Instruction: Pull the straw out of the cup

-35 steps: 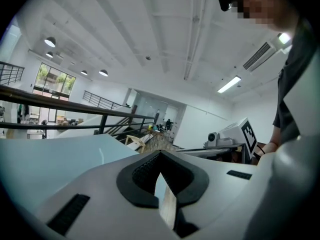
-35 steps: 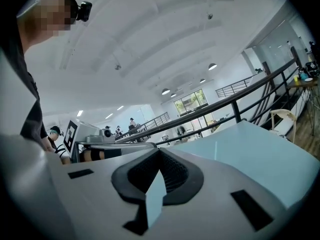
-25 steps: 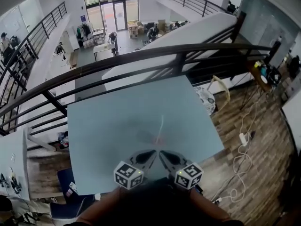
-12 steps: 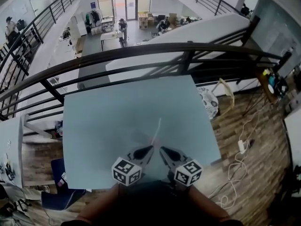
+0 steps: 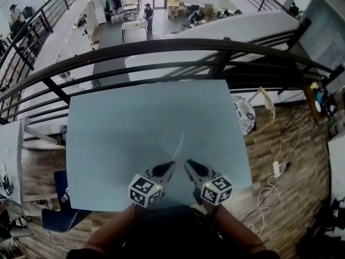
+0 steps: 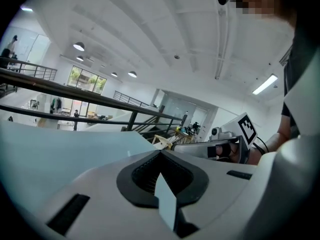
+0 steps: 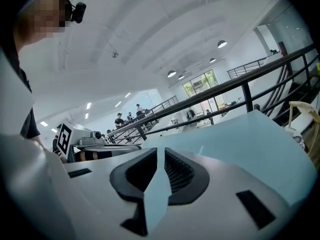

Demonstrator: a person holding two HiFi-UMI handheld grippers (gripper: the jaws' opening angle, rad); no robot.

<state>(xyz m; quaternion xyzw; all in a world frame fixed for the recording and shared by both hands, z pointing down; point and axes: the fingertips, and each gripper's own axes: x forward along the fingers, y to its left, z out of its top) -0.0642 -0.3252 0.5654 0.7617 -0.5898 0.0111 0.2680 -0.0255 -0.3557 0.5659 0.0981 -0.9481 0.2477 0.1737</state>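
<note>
A thin white straw lies flat on the pale blue table, its near end just ahead of the two grippers. No cup shows in any view. My left gripper sits low over the table's near part with its jaw tips together and nothing between them; it also appears in the right gripper view. My right gripper is beside it, a little right of the straw's near end. Its jaws are opening to a narrow gap, and only the table shows through.
A black railing runs past the table's far edge, with a drop to a lower floor behind it. Wooden floor with cables lies to the right, and a blue chair stands at the near left corner.
Both grippers have drawn back toward the table's near edge and sunk lower. The straw's near end now lies closer to the left gripper's tip.
</note>
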